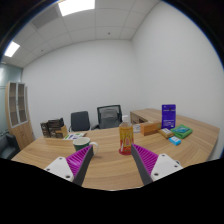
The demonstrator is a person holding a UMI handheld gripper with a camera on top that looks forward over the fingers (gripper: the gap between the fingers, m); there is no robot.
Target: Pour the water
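A clear bottle with orange-yellow contents and a red base (126,138) stands upright on the wooden table (110,165), just ahead of my fingers and nearer the right one. A white cup (82,145) sits on the table beyond the left finger. My gripper (112,162) is open, its purple pads spread wide over bare tabletop. Nothing is between the fingers.
Boxes and packages (172,131) and an upright purple box (169,115) stand at the table's right. A dark object (52,128) rests at the far left. Two office chairs (96,119) are behind the table, and a cabinet (18,110) stands by the left wall.
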